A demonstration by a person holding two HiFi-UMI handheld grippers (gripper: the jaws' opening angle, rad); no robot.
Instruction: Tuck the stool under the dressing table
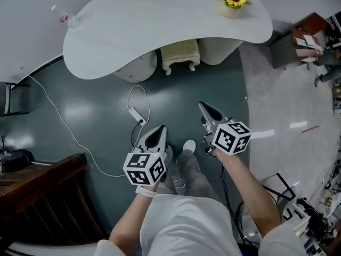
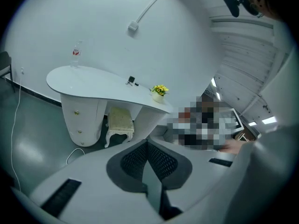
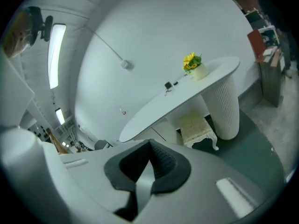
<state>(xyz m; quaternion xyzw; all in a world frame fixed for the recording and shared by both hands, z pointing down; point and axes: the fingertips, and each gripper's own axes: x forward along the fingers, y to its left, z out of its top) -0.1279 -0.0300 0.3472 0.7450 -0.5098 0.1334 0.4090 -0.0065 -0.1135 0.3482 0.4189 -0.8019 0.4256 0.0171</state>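
Stool [image 1: 180,55] tucked under the dressing table's [image 1: 133,31] front edge, left gripper [image 1: 160,131] and right gripper [image 1: 205,109] both closed, empty, well apart from it

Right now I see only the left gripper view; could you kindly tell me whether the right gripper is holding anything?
Observer: No; the right gripper is shut, with nothing between its fingers.
Operator: Thank you. Is anything lying ahead of me?
Observer: In the head view, a white adapter on its cable lies just ahead of the left gripper, short of the stool.
Operator: And how does the stool look from above?
Observer: The dressing table covers its rear; only the front edge and front legs show.
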